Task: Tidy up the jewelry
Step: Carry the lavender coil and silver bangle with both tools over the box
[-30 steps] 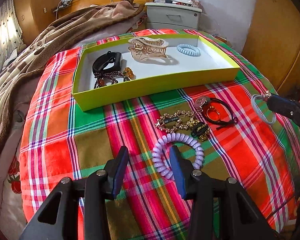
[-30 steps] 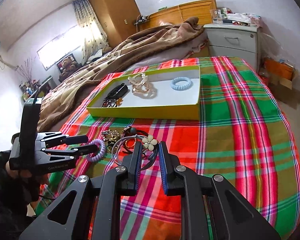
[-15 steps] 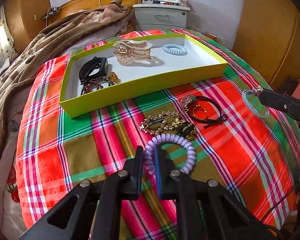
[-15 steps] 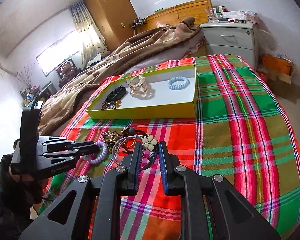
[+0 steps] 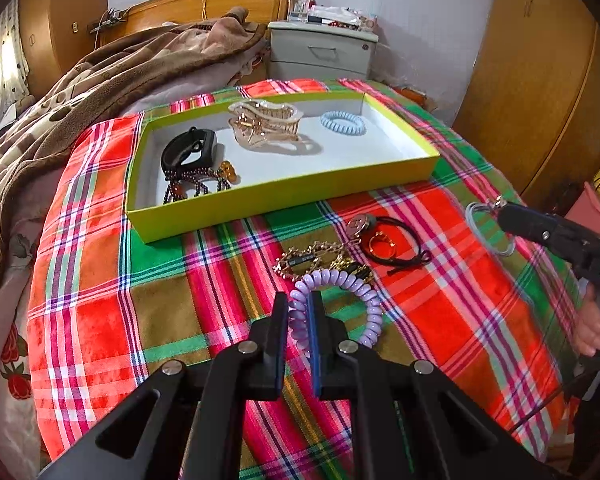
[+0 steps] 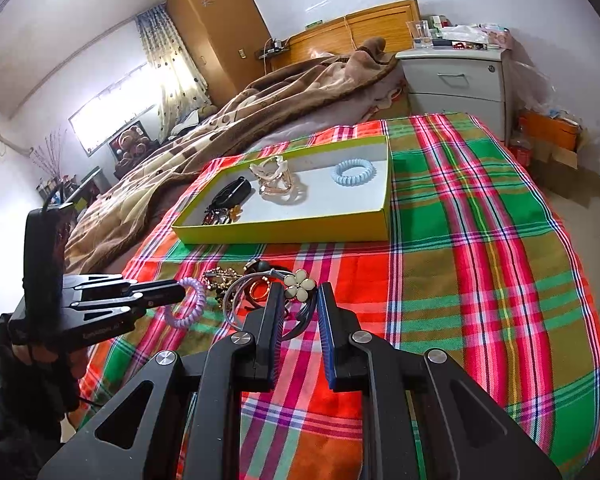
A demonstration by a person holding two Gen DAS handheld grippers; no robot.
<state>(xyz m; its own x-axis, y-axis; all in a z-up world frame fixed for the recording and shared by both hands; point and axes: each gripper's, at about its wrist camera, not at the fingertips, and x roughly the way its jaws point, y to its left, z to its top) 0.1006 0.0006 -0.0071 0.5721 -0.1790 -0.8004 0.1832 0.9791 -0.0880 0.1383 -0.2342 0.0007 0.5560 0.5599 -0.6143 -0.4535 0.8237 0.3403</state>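
Note:
A yellow-green tray point(image 5: 284, 196) on the plaid cloth holds a black band point(image 5: 188, 151), dark beads point(image 5: 192, 187), a gold claw clip point(image 5: 266, 124) and a blue coil tie point(image 5: 343, 123). My left gripper point(image 5: 299, 308) is shut on a purple coil hair tie point(image 5: 340, 284), raised just above the cloth; it also shows in the right wrist view point(image 6: 186, 302). My right gripper point(image 6: 298, 300) is shut on a grey hair ring with a flower charm point(image 6: 298, 286), held above the cloth. Loose on the cloth lie a gold chain point(image 5: 312, 258), a gold ring point(image 5: 380, 246) and a black tie point(image 5: 404, 240).
A brown blanket point(image 5: 80, 92) lies on the bed to the left. A grey nightstand point(image 5: 322, 50) stands behind the tray. Wooden wardrobe doors point(image 5: 540, 80) are at the right. The tray point(image 6: 284, 228) sits ahead of both grippers.
My left gripper closed on the purple coil tie and lifted it slightly. My right gripper kept its hold on the flower hair ring and barely moved.

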